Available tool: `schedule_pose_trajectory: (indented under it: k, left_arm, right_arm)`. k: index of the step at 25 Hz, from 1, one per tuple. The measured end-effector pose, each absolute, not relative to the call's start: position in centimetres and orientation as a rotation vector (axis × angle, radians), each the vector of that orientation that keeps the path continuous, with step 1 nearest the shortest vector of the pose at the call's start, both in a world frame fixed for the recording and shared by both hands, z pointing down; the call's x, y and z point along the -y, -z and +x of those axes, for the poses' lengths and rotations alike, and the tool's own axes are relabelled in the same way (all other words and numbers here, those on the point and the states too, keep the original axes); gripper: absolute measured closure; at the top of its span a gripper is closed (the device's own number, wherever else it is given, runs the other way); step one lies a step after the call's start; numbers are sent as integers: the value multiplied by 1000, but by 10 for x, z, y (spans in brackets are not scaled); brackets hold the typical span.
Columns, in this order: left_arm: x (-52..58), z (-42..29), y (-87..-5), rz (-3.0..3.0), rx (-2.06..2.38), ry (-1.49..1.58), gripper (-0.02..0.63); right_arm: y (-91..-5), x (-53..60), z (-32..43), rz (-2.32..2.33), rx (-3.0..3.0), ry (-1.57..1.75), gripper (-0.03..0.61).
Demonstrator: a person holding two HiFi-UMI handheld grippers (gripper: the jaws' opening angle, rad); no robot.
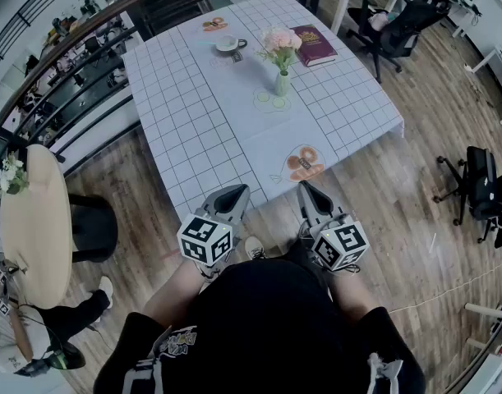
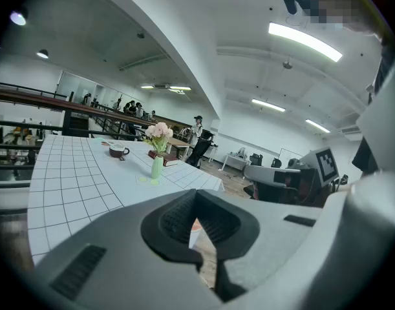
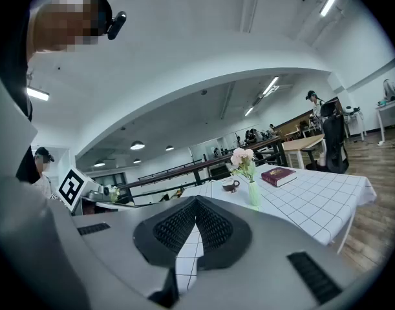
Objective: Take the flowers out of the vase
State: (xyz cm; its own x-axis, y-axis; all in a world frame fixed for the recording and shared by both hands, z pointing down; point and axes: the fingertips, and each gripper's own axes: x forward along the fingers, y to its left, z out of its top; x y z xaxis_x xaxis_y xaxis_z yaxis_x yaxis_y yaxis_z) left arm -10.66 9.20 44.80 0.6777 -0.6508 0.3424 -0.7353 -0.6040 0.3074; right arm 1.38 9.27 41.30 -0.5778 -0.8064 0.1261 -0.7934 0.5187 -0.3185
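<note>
Pink flowers (image 1: 281,43) stand in a small pale green vase (image 1: 283,83) near the middle of the white grid-cloth table (image 1: 193,121). Both grippers are held close to my body, short of the table's near edge and far from the vase. The left gripper (image 1: 237,191) has its jaws shut with nothing in them, and so does the right gripper (image 1: 305,189). From the left gripper (image 2: 197,196) the flowers (image 2: 159,133) and vase (image 2: 157,167) are small and distant at left of centre. Past the right gripper (image 3: 196,202) the flowers (image 3: 243,158) and vase (image 3: 253,193) stand ahead to the right.
A dark red book (image 1: 314,45) lies right of the flowers and a cup on a saucer (image 1: 231,44) sits to their left. Black office chairs (image 1: 394,23) (image 1: 481,191) stand at the right. A round table (image 1: 33,220) and a railing (image 1: 62,97) are at the left.
</note>
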Motion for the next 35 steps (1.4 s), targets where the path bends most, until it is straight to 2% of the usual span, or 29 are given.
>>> schedule_pose_trajectory:
  k: [35]
  left_arm:
    - [-98, -108, -453, 2458, 1063, -265, 606]
  right_arm:
    - [-410, -95, 4, -1355, -2730, 538, 557]
